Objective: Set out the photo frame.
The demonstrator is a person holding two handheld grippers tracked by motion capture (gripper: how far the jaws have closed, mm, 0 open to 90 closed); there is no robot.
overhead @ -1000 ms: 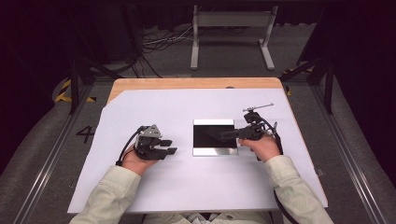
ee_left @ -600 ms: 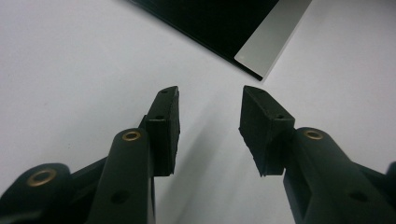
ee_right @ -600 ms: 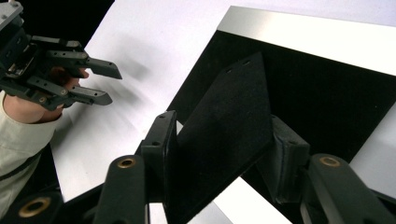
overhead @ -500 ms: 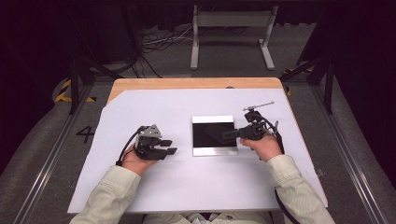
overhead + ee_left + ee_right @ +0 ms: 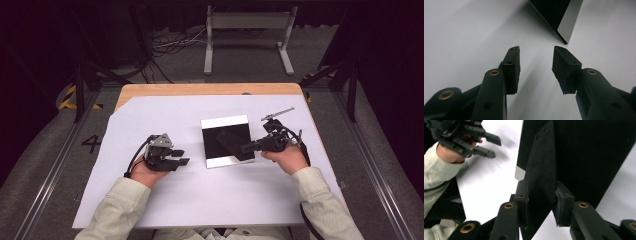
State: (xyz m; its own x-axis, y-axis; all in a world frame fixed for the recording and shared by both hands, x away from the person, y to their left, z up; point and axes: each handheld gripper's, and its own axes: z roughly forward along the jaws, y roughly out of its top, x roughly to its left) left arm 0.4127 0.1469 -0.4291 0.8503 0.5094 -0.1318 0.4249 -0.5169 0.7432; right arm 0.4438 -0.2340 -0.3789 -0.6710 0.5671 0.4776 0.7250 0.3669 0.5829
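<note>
The black panel (image 5: 227, 141) lies near the middle of the white sheet (image 5: 200, 200) on the tabletop (image 5: 150, 90), pale strips along its far and near edges, its dark face glossy enough to mirror the tongs above it. In the right gripper view a matte black flap (image 5: 541, 177) of that panel stands up between the two pads; whether it is a hinged cover or a loose sheet on top, the views do not settle, and its lower end is cut off at the bottom of the frame. The right tongs (image 5: 248, 148) reach in over the panel's right side, and their jaws have just been closing: the pads now sit against both faces of the flap, gripping it. The right hand (image 5: 285, 159) rests just to the right of the panel, its cable trailing off past the sleeve.

To the panel's left, well apart from it, the left tongs (image 5: 181, 157) rest on the sheet, pointed toward the panel. In the left gripper view (image 5: 536, 67) the jaws stand moderately apart with only bare white sheet between them; just a corner of the panel (image 5: 560, 22) is seen ahead, the rest cut off by the frame's top. The left hand (image 5: 147, 170) is mostly hidden under its gripper.
</note>
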